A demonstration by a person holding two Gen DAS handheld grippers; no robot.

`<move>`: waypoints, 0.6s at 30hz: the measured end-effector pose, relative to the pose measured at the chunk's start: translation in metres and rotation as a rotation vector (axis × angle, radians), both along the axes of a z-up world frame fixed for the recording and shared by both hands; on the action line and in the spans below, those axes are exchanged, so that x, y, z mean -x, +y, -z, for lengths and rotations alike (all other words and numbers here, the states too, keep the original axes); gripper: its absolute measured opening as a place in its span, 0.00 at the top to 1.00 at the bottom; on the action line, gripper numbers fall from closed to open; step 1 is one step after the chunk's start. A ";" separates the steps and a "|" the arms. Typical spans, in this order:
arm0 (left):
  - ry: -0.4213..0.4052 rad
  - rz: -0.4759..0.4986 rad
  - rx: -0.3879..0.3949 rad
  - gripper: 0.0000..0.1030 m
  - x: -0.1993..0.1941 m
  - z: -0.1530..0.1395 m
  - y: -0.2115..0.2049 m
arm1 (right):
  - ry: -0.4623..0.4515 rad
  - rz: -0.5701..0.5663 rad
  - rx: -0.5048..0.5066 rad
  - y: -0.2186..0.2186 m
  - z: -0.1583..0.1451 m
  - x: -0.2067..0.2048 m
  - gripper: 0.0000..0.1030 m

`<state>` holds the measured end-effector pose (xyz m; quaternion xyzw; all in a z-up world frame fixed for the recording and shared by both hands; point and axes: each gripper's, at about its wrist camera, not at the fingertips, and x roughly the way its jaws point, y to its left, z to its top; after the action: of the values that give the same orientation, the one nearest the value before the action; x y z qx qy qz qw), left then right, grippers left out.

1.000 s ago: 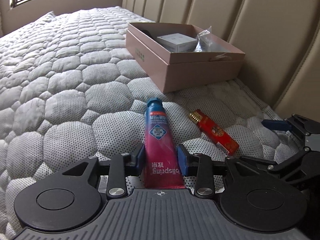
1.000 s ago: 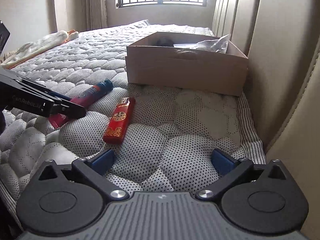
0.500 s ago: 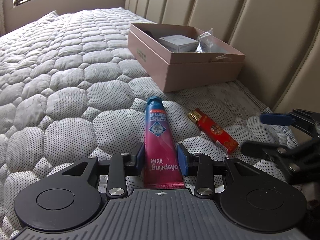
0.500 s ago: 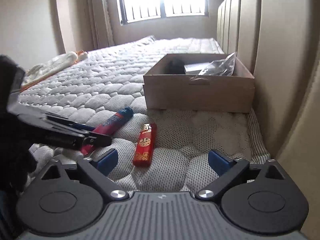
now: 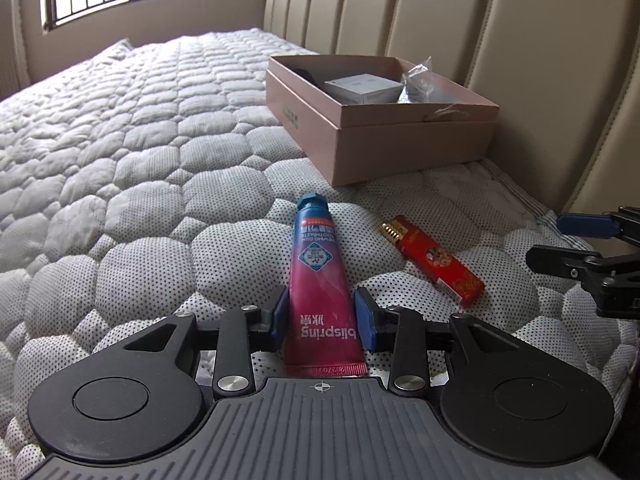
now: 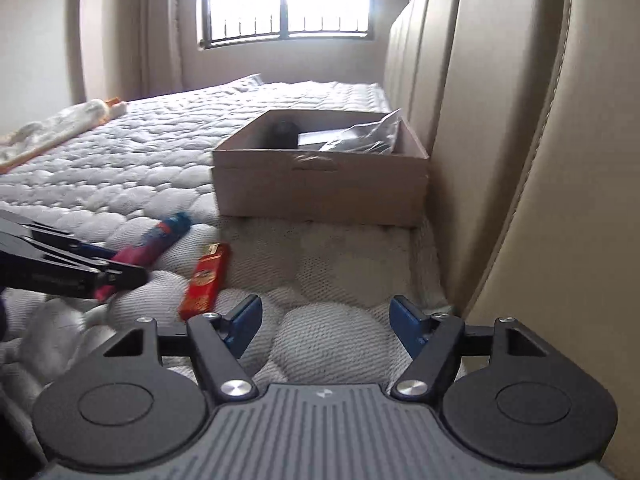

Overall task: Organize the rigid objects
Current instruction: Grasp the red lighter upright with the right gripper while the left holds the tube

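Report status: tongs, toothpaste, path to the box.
Left tongs shut on toothpaste tube. Right tongs open, empty. Lighter loose on mattress. Box ahead, nothing between.

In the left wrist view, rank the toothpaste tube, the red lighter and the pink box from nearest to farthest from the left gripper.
1. Toothpaste tube: between the jaws of the left gripper, its cap pointing away.
2. Red lighter: on the mattress, ahead and to the right.
3. Pink box: farthest, ahead by the padded headboard.
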<state>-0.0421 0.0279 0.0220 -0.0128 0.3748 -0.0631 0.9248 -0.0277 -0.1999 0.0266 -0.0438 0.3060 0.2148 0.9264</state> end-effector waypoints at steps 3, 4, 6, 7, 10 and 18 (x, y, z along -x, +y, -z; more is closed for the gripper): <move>-0.008 0.002 0.003 0.63 0.001 0.001 0.001 | 0.033 -0.045 -0.030 0.007 -0.002 -0.005 0.31; -0.008 0.003 0.007 0.63 0.001 0.001 0.002 | 0.038 -0.056 -0.031 0.012 -0.003 -0.007 0.35; -0.009 0.006 0.016 0.62 0.001 0.001 0.004 | 0.051 -0.077 -0.031 0.024 -0.004 -0.009 0.40; -0.011 0.009 0.018 0.62 0.002 0.001 0.005 | 0.063 -0.085 -0.035 0.030 -0.004 -0.011 0.40; -0.016 0.015 0.008 0.62 0.003 0.000 0.004 | 0.102 -0.096 -0.048 0.045 -0.004 -0.022 0.47; -0.017 0.023 0.020 0.62 0.006 0.000 0.008 | 0.245 -0.127 -0.101 0.072 -0.004 -0.055 0.61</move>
<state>-0.0477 0.0356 0.0225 -0.0172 0.3665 -0.0774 0.9270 0.0273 -0.1276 0.0309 0.0103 0.4024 0.2919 0.8676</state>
